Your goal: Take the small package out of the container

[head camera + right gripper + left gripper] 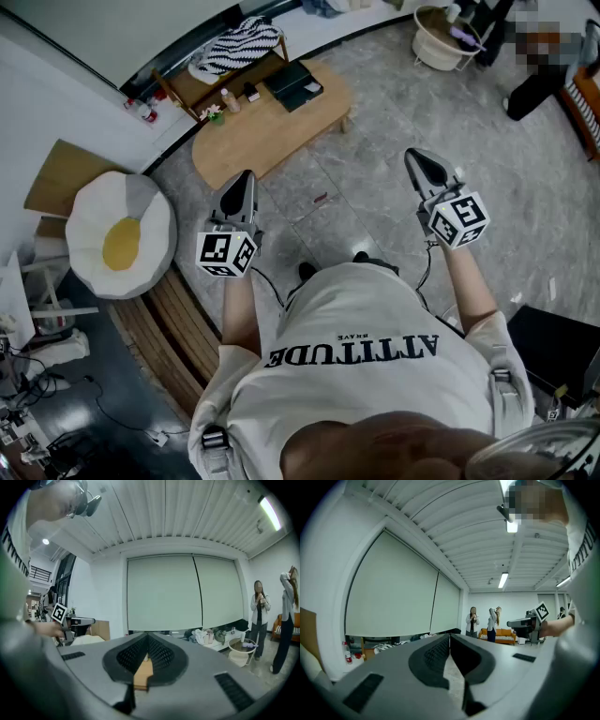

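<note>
I stand on a grey tiled floor with both grippers held out in front at chest height. My left gripper [243, 178] points at a low wooden table [253, 136], its jaws shut with nothing between them [449, 637]. To the right, my right gripper [418, 158] is also shut and empty [147, 638]; only the tan table top shows through the slit below its tips. A flat black box [294, 84] lies on the table with small bottles [229, 99] beside it. I cannot make out a small package in any view.
A fried-egg cushion [118, 234] lies at the left beside wooden slats. A striped cloth [236, 44] sits on a shelf behind the table. A white basket [439, 39] stands at the far right. Two people [260, 613] stand across the room near an orange sofa [506, 634].
</note>
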